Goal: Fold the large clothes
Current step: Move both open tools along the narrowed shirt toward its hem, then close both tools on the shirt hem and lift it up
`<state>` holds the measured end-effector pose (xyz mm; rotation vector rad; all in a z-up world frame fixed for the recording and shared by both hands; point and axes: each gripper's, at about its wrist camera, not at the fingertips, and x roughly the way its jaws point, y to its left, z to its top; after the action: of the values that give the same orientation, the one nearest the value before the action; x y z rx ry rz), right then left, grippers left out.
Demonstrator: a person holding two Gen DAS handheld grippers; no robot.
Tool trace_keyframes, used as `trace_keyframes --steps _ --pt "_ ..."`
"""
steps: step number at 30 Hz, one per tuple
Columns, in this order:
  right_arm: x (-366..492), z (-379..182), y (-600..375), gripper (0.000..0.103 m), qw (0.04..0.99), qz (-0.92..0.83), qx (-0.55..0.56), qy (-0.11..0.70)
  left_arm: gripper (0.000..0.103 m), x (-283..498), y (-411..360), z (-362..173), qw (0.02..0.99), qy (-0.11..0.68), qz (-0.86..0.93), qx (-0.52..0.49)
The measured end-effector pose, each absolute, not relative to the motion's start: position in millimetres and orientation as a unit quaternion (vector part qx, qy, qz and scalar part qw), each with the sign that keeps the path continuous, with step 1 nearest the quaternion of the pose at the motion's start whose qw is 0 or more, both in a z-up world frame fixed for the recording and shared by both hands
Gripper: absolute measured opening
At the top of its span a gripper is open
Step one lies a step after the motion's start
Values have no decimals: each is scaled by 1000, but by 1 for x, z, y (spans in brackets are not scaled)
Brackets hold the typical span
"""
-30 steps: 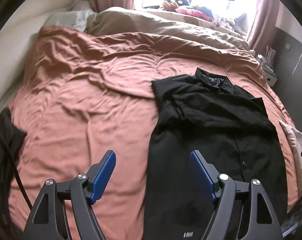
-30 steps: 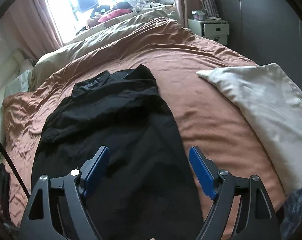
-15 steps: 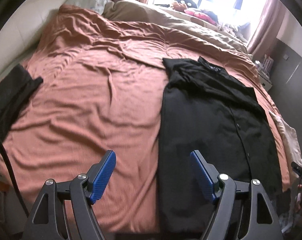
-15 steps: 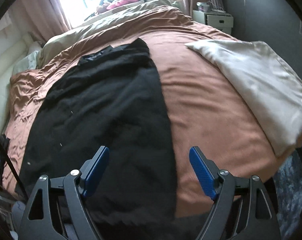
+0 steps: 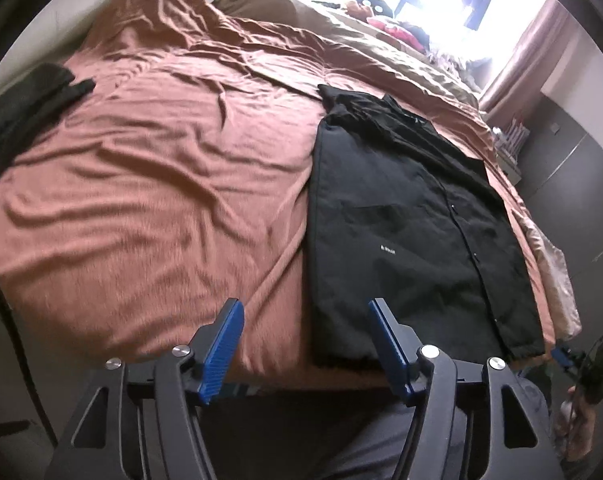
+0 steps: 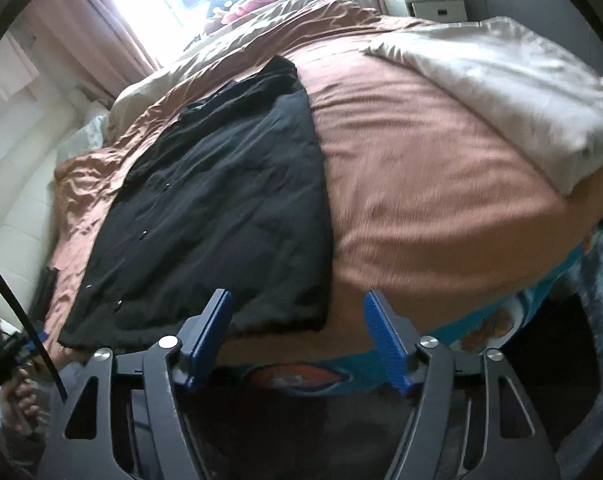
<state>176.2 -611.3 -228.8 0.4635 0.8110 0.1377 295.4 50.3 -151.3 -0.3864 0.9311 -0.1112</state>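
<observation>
Your black shirt (image 5: pixel 413 220) lies flat on the bed (image 5: pixel 149 184), long axis running straight away from both sets of fingers, collar at the far end toward the window and hem at the near bed edge. Your left gripper (image 5: pixel 305 344) hovers off the near edge with its fingers spread about halfway, having just closed in a little, and nothing sits between them: the right finger lines up with the shirt's left hem corner, the left finger with bare brown sheet. Your right gripper (image 6: pixel 297 340) is likewise partly open, also just narrowed, and empty; its left finger overlaps the hem near the shirt's right corner, its right finger is over open sheet. The shirt's two long edges look straight, and the button line runs lengthwise down the middle. Left of the left fingers there is a broad stretch of wrinkled sheet, with a dark garment (image 5: pixel 25 108) at the far left edge. Right of the right fingers the sheet is open up to a pale pillow (image 6: pixel 497 92) lying well apart from the shirt. Your other hand (image 6: pixel 17 396) shows at the lower left of the right wrist view.
</observation>
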Motion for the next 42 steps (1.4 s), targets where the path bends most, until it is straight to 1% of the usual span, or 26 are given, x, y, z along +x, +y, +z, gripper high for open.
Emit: trace_keyframes --steps 3,6,7,8,12,13,14,15,17,20,24,26,30,33,37,38,39,41,42 --pt "169 -239 -617 64 885 86 256 378 61 290 53 -161 868 446 -63 -209" --pt "171 -250 -621 64 876 101 293 370 61 292 54 -171 862 449 -68 -225" --pt "173 -253 -622 62 873 103 302 369 61 294 54 -175 859 452 -69 -229" --pt "175 -256 -624 57 871 106 311 367 61 297 53 -178 856 455 -72 -234" --pt "187 -270 -628 56 861 95 336 369 60 306 53 -188 848 462 -83 -247" --pt "190 -274 -629 55 857 95 346 369 60 309 53 -190 845 465 -86 -249" --pt "192 -278 -631 51 851 101 361 369 60 313 52 -193 842 468 -88 -252" --pt "194 -281 -631 50 845 105 372 368 60 316 53 -195 840 470 -90 -255" --pt "197 -287 -632 50 836 114 394 365 57 322 54 -199 833 474 -97 -267" --pt "199 -293 -635 50 822 134 426 353 55 332 56 -206 823 479 -104 -286" --pt "194 -296 -634 50 800 198 473 313 55 341 54 -209 815 484 -111 -299" --pt "195 -298 -632 50 796 205 478 308 55 344 52 -210 809 485 -120 -308" --pt "205 -308 -626 50 802 174 460 339 55 340 51 -214 773 494 -163 -364" --pt "209 -310 -620 50 795 182 472 335 55 334 52 -212 765 491 -170 -381" --pt "219 -303 -610 50 794 183 471 339 55 334 47 -211 766 497 -164 -373" --pt "221 -301 -611 50 800 172 466 336 52 335 47 -212 766 498 -159 -376" --pt "222 -298 -614 49 806 155 467 329 49 335 49 -213 766 495 -152 -381" --pt "216 -298 -622 35 803 136 485 320 42 337 51 -216 768 491 -140 -387" --pt "215 -299 -626 31 799 129 495 318 39 336 51 -217 769 492 -134 -385"
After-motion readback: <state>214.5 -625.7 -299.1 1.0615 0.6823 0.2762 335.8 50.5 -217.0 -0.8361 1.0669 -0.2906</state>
